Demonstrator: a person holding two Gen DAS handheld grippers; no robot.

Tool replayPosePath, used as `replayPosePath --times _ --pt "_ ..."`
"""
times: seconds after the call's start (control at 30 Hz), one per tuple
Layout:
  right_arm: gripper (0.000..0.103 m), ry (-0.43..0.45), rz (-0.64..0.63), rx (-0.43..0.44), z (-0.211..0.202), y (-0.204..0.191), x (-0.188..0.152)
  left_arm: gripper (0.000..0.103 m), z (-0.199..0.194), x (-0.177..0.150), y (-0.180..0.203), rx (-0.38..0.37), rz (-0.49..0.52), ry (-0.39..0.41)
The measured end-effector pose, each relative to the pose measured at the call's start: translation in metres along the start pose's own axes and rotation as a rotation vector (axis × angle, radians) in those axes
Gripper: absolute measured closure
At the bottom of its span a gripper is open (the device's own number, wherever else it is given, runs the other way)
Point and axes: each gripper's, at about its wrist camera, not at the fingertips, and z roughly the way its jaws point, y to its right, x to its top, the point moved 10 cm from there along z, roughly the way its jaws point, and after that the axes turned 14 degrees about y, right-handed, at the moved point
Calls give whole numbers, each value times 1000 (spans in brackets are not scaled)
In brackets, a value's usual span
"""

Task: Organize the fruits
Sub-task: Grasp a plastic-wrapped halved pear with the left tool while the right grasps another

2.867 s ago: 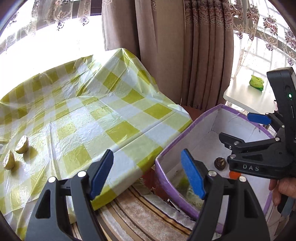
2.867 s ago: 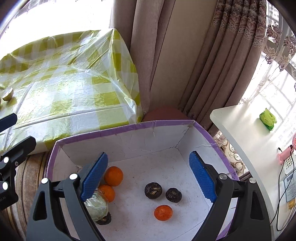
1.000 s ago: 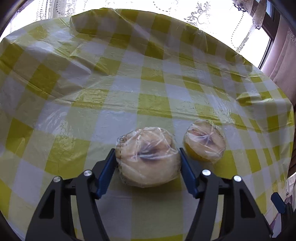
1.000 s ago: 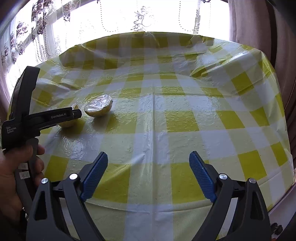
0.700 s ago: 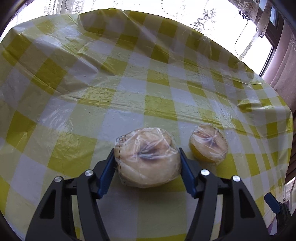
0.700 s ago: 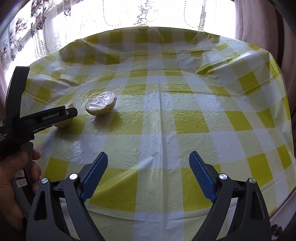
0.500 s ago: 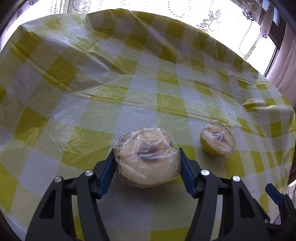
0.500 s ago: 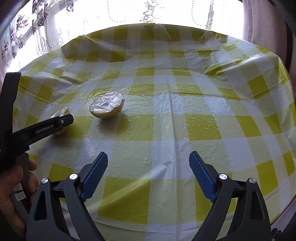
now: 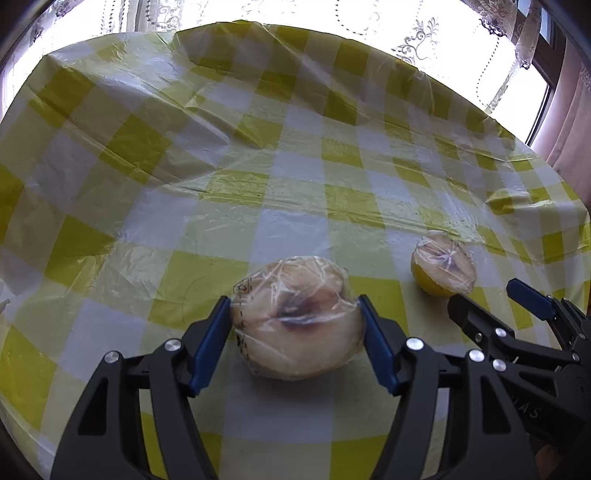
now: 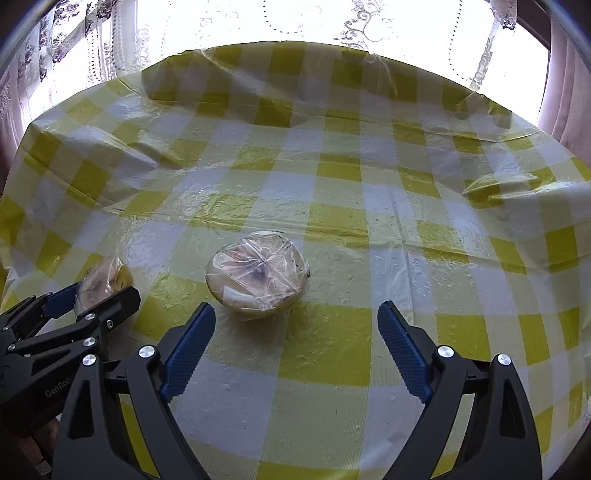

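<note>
A cut fruit half wrapped in clear film (image 9: 299, 325) sits between the blue pads of my left gripper (image 9: 295, 317). Both pads touch its sides, and the jaws are opening. The right wrist view shows the same gripper (image 10: 105, 291) at the lower left, with that fruit half (image 10: 103, 275) in it. A second wrapped fruit half (image 10: 258, 273) lies on the yellow-checked tablecloth (image 10: 332, 221), cut face up. My right gripper (image 10: 295, 306) stands open just short of it, with nothing between its fingers. In the left wrist view this second half (image 9: 443, 269) lies to the right, with the right gripper (image 9: 484, 295) close below it.
The tablecloth (image 9: 295, 184) is covered with wrinkled clear plastic and drops away at the far edge. Bright windows with lace curtains (image 10: 332, 22) stand behind the table. A pink curtain (image 9: 569, 122) hangs at the right.
My right gripper has swung left across the table and now faces the second fruit half close up. The left gripper has drifted away from that half with its own half still between the pads.
</note>
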Motion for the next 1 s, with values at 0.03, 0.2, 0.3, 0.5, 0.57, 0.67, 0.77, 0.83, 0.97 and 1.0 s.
replayPosePath --times 0.03,0.2,0.3,0.5,0.57,0.67,0.77,0.83,0.97,1.0 --pt "16 -1 -2 2 3 -1 2 35 0 0 -2 3 -3 1" --pt "16 -18 -9 31 15 -5 7 26 -4 3 -8 -28 -44 9" --pt "16 -22 -28 35 19 -11 8 24 -5 5 -13 -44 -80 13" --pt "16 -29 -66 43 29 -22 8 24 -5 5 -17 -57 -115 13" --pt "17 -27 -66 44 31 -22 10 24 -6 4 -16 -61 -113 10" --pt "23 -31 -79 44 35 -24 10 24 -7 4 -15 -72 -126 11" --pt "38 -38 -72 63 37 -26 8 24 -6 2 -13 -76 -123 8" --pt "42 -35 -66 77 37 -28 7 22 -5 0 -9 -82 -112 2" --pt "44 -28 -69 76 33 -27 5 22 -3 -3 -2 -75 -65 -6" --pt "44 -28 -64 76 32 -26 5 22 -3 -3 0 -74 -56 -7"
